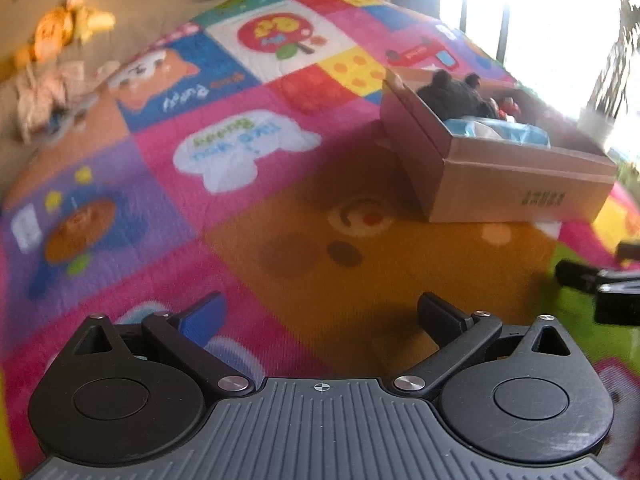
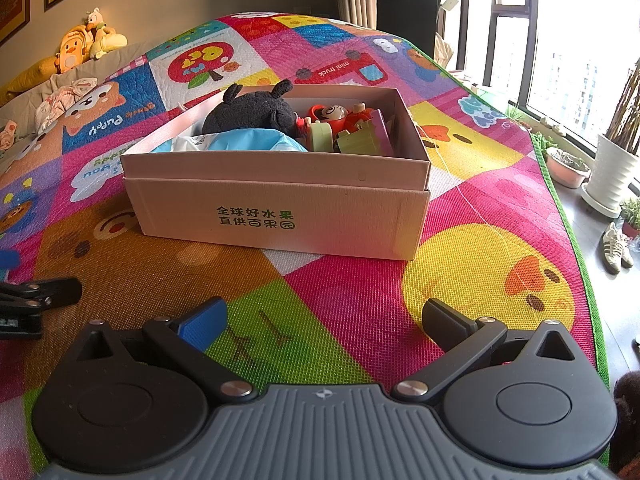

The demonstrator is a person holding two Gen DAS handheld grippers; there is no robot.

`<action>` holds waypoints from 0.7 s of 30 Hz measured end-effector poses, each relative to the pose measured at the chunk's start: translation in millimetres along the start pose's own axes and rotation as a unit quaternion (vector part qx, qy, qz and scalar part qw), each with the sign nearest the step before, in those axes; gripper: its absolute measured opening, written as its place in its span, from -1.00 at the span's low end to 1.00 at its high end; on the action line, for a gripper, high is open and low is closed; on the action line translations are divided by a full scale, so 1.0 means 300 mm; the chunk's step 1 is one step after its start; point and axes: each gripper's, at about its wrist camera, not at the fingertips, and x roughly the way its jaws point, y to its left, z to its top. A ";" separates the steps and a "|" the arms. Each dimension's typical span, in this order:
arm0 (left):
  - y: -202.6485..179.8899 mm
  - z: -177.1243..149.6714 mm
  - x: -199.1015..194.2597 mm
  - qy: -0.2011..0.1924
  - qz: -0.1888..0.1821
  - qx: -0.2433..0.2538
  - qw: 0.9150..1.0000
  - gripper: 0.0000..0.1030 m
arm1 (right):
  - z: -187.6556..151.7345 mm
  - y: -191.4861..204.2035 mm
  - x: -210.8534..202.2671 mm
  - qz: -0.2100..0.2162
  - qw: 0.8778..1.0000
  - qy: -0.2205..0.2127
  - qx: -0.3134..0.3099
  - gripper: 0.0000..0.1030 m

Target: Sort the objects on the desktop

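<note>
Bright patchwork play mat (image 2: 352,280) covers the whole surface, with plush toys (image 2: 86,42) piled by the wall at far left and potted plants (image 2: 612,168) by the windows at right. Left gripper (image 1: 320,312) and right gripper (image 2: 324,316) both hover with fingers wide and empty. The cardboard box (image 2: 280,208) sits mid-mat, already holding a dark plush (image 2: 252,114), a blue bag (image 2: 248,142) and small plastic toys (image 2: 344,124); with no loose item visible nearby, the sorting looks nearly finished, so sweep both cameras across the mat's edges for strays before committing to any reach.
</note>
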 end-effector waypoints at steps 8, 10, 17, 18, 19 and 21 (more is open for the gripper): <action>-0.006 -0.005 0.002 0.000 0.003 0.002 1.000 1.00 | 0.001 0.001 0.000 0.000 1.000 0.000 0.000 1.00; -0.004 -0.006 0.001 -0.003 0.003 0.003 1.000 1.00 | 0.000 0.000 0.000 0.000 1.000 0.000 -0.001 1.00; -0.003 -0.012 0.001 -0.010 0.001 0.004 1.000 1.00 | 0.001 0.001 0.000 0.000 1.000 0.000 0.000 1.00; -0.004 -0.012 0.002 -0.010 0.001 0.004 1.000 1.00 | 0.001 0.001 0.000 0.000 1.000 0.000 0.000 1.00; -0.004 -0.012 0.002 -0.010 0.000 0.004 1.000 1.00 | 0.001 0.001 0.000 0.000 1.000 0.000 0.000 1.00; -0.004 -0.012 0.001 -0.010 0.000 0.004 1.000 1.00 | 0.002 0.002 0.000 0.000 1.000 0.000 0.000 1.00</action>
